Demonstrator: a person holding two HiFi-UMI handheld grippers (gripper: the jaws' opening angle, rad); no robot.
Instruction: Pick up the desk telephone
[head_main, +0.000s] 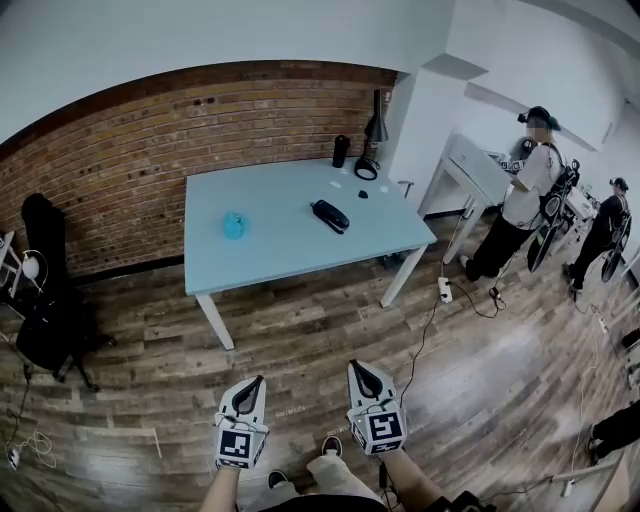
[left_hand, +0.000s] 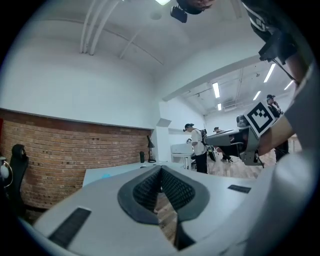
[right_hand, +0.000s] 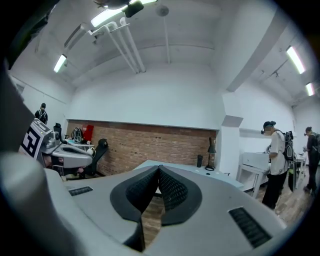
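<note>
Left gripper (head_main: 258, 381) and right gripper (head_main: 357, 366) are closed, empty, with the telephone (head_main: 329, 215) on the table (head_main: 262, 262) at twelve o'clock.

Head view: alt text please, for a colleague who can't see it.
A black desk telephone lies on a pale blue table by a brick wall. The left gripper and right gripper, both shut and empty, point toward it from across the wooden floor, well short of the table.
</note>
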